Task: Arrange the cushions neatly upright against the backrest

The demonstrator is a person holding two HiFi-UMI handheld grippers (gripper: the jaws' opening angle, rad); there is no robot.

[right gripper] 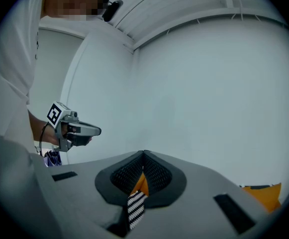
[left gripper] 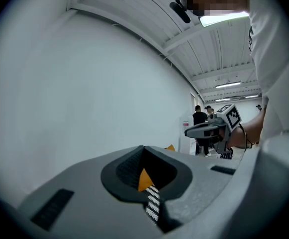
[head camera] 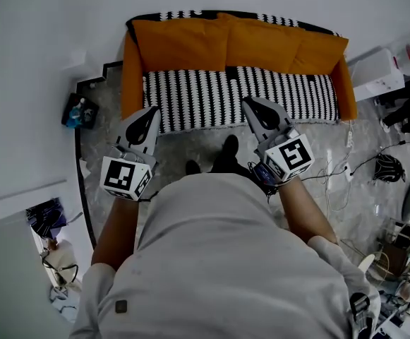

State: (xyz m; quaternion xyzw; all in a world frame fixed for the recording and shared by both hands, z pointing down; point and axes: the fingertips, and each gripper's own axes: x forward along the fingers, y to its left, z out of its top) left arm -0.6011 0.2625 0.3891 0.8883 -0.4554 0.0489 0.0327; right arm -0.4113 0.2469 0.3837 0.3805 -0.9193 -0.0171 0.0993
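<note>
Three orange cushions (head camera: 180, 42) (head camera: 261, 44) (head camera: 321, 51) stand in a row against the backrest of a sofa with a black-and-white patterned seat (head camera: 240, 94). My left gripper (head camera: 150, 116) is shut and holds nothing, hovering at the seat's front left edge. My right gripper (head camera: 252, 106) is shut and empty too, over the seat's front edge near the middle. In the left gripper view the shut jaws let only a sliver of orange cushion (left gripper: 144, 179) and striped seat (left gripper: 152, 203) show, with the right gripper (left gripper: 196, 131) off to the side. The right gripper view shows the same sliver of seat (right gripper: 135, 208).
Orange armrests (head camera: 131, 69) close both sofa ends. A blue item (head camera: 77, 110) lies on the floor at left. A white box (head camera: 377, 73), cables (head camera: 346, 168) and a black object (head camera: 388, 167) lie at right. People (left gripper: 200, 118) stand far off.
</note>
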